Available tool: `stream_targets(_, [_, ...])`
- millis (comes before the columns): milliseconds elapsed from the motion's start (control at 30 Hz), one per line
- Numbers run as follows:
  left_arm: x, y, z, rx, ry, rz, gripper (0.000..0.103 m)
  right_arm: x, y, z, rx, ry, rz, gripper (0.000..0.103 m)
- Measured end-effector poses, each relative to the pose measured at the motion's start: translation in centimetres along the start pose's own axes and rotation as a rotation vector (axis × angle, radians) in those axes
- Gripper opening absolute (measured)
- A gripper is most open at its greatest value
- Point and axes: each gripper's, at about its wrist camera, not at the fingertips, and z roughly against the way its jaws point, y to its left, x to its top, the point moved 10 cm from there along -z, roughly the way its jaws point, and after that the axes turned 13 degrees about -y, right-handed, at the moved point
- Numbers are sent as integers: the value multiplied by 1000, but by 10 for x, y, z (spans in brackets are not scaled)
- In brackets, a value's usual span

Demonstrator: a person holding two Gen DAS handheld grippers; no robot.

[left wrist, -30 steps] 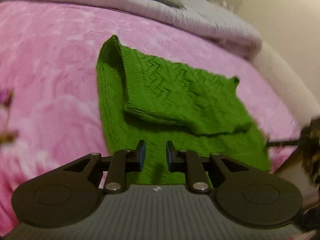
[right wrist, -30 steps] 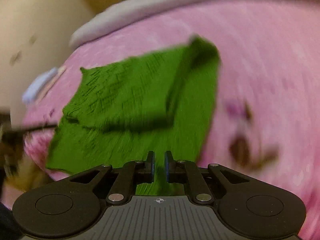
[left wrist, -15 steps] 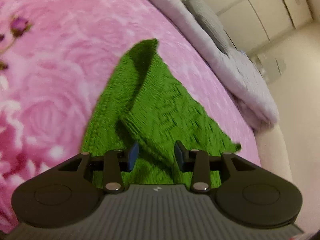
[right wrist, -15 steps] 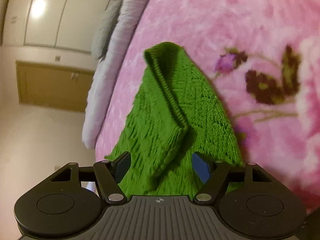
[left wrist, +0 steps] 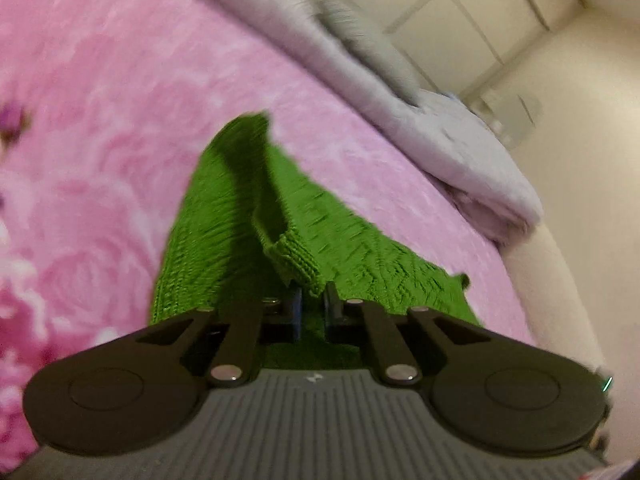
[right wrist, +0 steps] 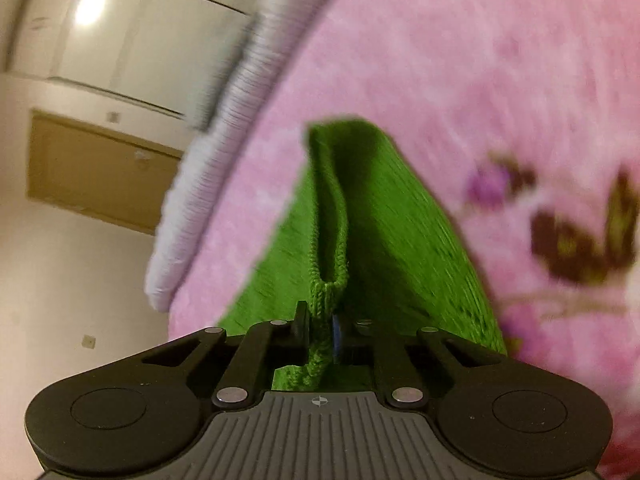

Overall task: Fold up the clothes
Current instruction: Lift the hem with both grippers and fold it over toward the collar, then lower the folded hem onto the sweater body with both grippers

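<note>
Lying on the pink rose-patterned plush blanket [left wrist: 120,128], the green cable-knit sweater [left wrist: 224,240] is partly folded over itself near the blanket's edge beside the grey ribbed quilt [left wrist: 460,152]. The left gripper [left wrist: 313,304] pinches its ribbed corner. The right gripper [right wrist: 320,328] is clamped on another ribbed edge.

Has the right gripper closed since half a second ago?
Yes. The right gripper has shut on the green knit sweater; its fingers moved inward, pinching the ribbed edge above the pink floral blanket.
</note>
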Motion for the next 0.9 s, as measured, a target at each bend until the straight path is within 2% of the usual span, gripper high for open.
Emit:
stream_targets(100, [-20,0,19,-1,21,-33,7,-1,2,27,6,-4,35,10])
stream_targets(233, [-54,18,36,47,63,-9,7,-29,-34,43,-75,52,20,10])
stream_targets(333, [-55,14,49,33,47,-16,7,-33,-29,60,-56,42,31,10])
stream_targets(500, [-58,5,54,32,45,-97,7,-35,-19,75,-37,25,68,10])
stream_targets(567, [-75,13,48,81,79,-138,9,-42,-28,69,-93,30,103,10])
stream_targets(633, [-84,17,46,108,88,-147,13,-50,-44,58,-184,45,175,10])
stream_targets(700, [-80,15,52,116,68,-147,17,-51,-42,59,-192,26,214,10])
stream_targets(800, [-63,16,67,157,39,-188,17,-48,-28,68,-219,-11,328,10])
stream_targets(900, [-37,5,84,219,-35,-336,15,-44,-11,79,-289,-91,525,10])
